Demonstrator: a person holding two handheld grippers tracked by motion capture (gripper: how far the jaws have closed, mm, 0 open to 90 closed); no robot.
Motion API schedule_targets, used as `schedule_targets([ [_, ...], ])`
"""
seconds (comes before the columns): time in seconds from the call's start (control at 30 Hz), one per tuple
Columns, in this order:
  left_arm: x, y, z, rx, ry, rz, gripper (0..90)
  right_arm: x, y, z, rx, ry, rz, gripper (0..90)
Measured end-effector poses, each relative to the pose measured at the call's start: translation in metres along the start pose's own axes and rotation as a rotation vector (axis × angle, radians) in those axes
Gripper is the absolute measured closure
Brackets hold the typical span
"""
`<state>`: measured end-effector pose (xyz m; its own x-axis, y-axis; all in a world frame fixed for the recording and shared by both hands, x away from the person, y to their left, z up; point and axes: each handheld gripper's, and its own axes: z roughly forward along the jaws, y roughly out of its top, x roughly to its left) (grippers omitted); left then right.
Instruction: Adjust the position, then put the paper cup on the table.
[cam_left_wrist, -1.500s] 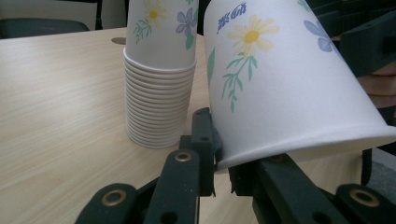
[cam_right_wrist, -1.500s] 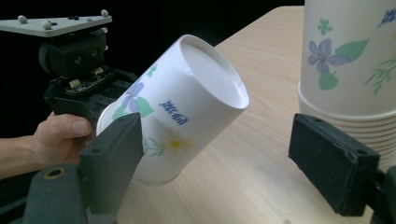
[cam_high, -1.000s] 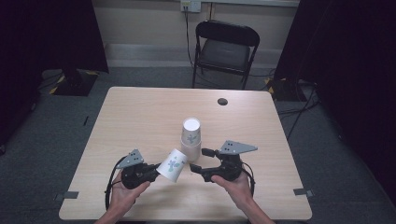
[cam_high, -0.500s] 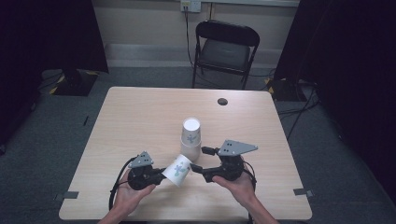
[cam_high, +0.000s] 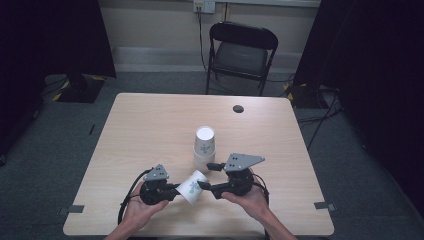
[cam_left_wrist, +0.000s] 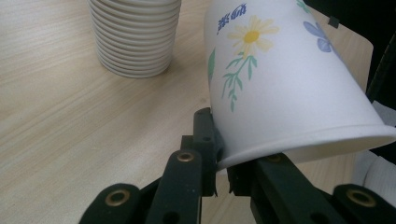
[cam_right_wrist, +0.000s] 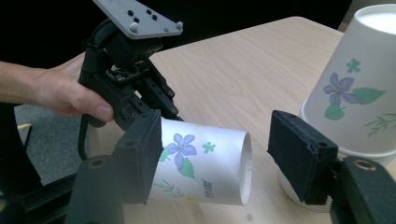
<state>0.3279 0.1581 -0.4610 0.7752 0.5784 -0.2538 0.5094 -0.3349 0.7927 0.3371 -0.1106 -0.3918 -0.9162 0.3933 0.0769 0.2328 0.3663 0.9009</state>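
Near front edge of light wooden surface (cam_high: 140, 125), wide bare room behind and left. White flower-printed paper cup (cam_high: 192, 186) on side, rim clamped in left gripper (cam_high: 170, 191) jaws. Right gripper (cam_high: 209, 176) jaws just closing, apart, astride cup base, not pressing. Upturned paper cup stack (cam_high: 204, 148) just behind.

The high view sits up above the near edge of the bench (cam_high: 150, 125), looking forward and down, so you get the whole top plus the chair (cam_high: 240, 50) and wall behind.

The left gripper view rides super close, low over the wood, looking along its own jaws at the flowered cup (cam_left_wrist: 280, 79), with the cup stack (cam_left_wrist: 135, 35) just behind.

The right gripper view is also close and low, but faces the opposite way across the bench, back at the left tool (cam_right_wrist: 140, 79) and the hand holding it.

All three share that loose cup and the stack; the two tool cameras basically stare at each other.
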Motion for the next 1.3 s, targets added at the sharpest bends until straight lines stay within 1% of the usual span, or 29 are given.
schedule_targets([
  [0.17, 0.0, 0.0, 0.0, 0.001, -0.005, -0.001, 84.4, 0.0, -0.002, 0.005, 0.027, 0.026, -0.028, 38.6],
  [0.3, 0.0, 0.0, -0.001, 0.002, -0.017, 0.0, 84.6, 0.002, -0.004, 0.009, 0.057, 0.059, -0.056, 34.5],
  [0.4, 0.0, 0.0, -0.001, 0.001, -0.019, -0.001, 84.7, 0.002, -0.006, 0.01, 0.068, 0.074, -0.072, 31.6],
  [0.47, 0.0, 0.0, -0.001, -0.001, -0.025, -0.007, 84.8, 0.001, -0.008, 0.01, 0.075, 0.084, -0.077, 30.6],
  [0.53, 0.0, 0.0, -0.001, -0.001, -0.028, -0.003, 84.8, 0.0, -0.009, 0.012, 0.084, 0.092, -0.086, 30.4],
  [0.63, 0.0, 0.0, -0.001, 0.001, -0.04, -0.009, 84.8, 0.001, -0.011, 0.014, 0.106, 0.089, -0.104, 30.8],
  [0.7, 0.0, 0.0, -0.001, 0.004, -0.04, -0.008, 84.8, 0.002, -0.011, 0.014, 0.095, 0.064, -0.121, 31.6],
  [0.77, 0.001, 0.0, 0.0, 0.011, -0.044, -0.008, 84.8, 0.002, -0.009, 0.012, 0.075, 0.059, -0.125, 32.0],
  [0.83, 0.002, -0.001, 0.002, 0.022, -0.046, -0.013, 84.8, 0.002, -0.007, 0.011, 0.057, 0.058, -0.126, 32.1],
  [0.9, 0.002, 0.0, 0.004, 0.027, -0.058, -0.013, 84.8, 0.003, -0.006, 0.012, 0.057, 0.072, -0.132, 32.1],
  [0.97, 0.001, 0.0, 0.005, 0.034, -0.066, -0.013, 84.8, 0.005, -0.007, 0.015, 0.077, 0.101, -0.142, 32.2],
  [1.03, 0.001, 0.0, 0.006, 0.043, -0.066, -0.01, 84.7, 0.007, -0.01, 0.02, 0.103, 0.109, -0.159, 31.4],
  [1.07, 0.001, -0.001, 0.007, 0.046, -0.07, -0.015, 84.7, 0.007, -0.011, 0.022, 0.111, 0.107, -0.174, 30.4],
  [1.1, 0.002, 0.0, 0.006, 0.049, -0.072, -0.014, 84.7, 0.007, -0.012, 0.023, 0.117, 0.107, -0.18, 29.0],
  [1.13, 0.003, 0.0, 0.006, 0.041, -0.078, -0.026, 84.7, 0.008, -0.012, 0.023, 0.118, 0.107, -0.185, 27.3],
  [1.17, 0.004, 0.0, 0.007, 0.038, -0.084, -0.03, 84.8, 0.008, -0.013, 0.023, 0.12, 0.106, -0.187, 25.7],
  [1.2, 0.005, 0.0, 0.007, 0.037, -0.093, -0.037, 84.8, 0.008, -0.014, 0.023, 0.12, 0.107, -0.193, 25.0],
  [1.3, 0.004, 0.0, 0.007, 0.037, -0.098, -0.043, 84.9, 0.009, -0.017, 0.023, 0.133, 0.096, -0.207, 23.9],
])
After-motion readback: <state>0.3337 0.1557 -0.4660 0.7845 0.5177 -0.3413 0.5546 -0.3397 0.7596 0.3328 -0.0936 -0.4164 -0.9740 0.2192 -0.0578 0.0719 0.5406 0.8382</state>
